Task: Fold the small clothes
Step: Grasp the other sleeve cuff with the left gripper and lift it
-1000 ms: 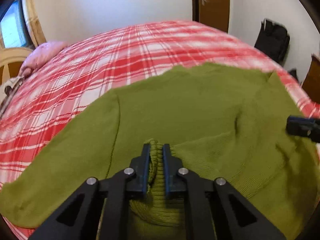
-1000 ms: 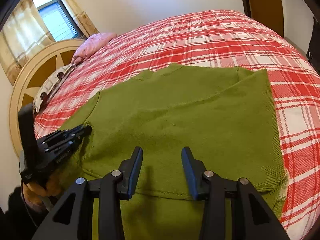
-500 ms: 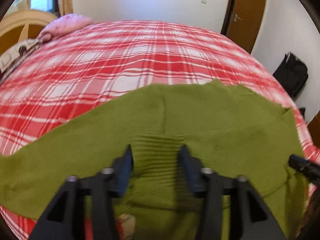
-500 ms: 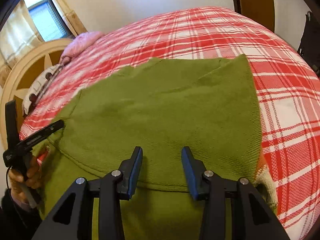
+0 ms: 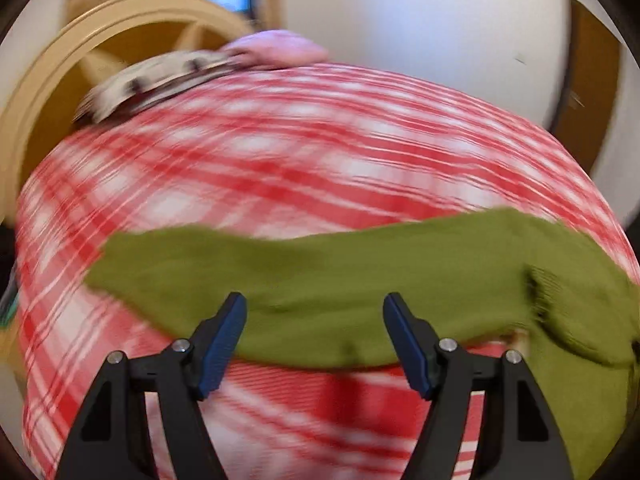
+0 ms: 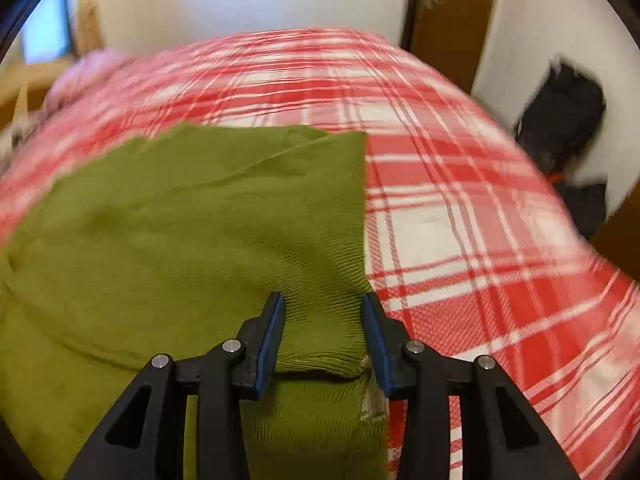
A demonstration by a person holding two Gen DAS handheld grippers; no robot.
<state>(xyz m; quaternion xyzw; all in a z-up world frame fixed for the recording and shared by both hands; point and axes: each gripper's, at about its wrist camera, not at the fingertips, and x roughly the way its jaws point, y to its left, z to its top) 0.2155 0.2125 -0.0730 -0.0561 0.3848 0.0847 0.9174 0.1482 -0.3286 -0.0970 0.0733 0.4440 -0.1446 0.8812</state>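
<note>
- The green sweater point(image 6: 192, 232) is laid flat on the red plaid bedspread point(image 6: 460, 208).
- The left gripper point(image 5: 314, 328) is spread wide, holding nothing, above a sleeve.
- The right gripper point(image 6: 324, 328) is parted, the folded hem corner lying between its pads.
- A headboard point(image 5: 60, 80) and pillows point(image 5: 276, 48) are shown only by the left view, a black bag point(image 6: 560, 120) only by the right.
</note>
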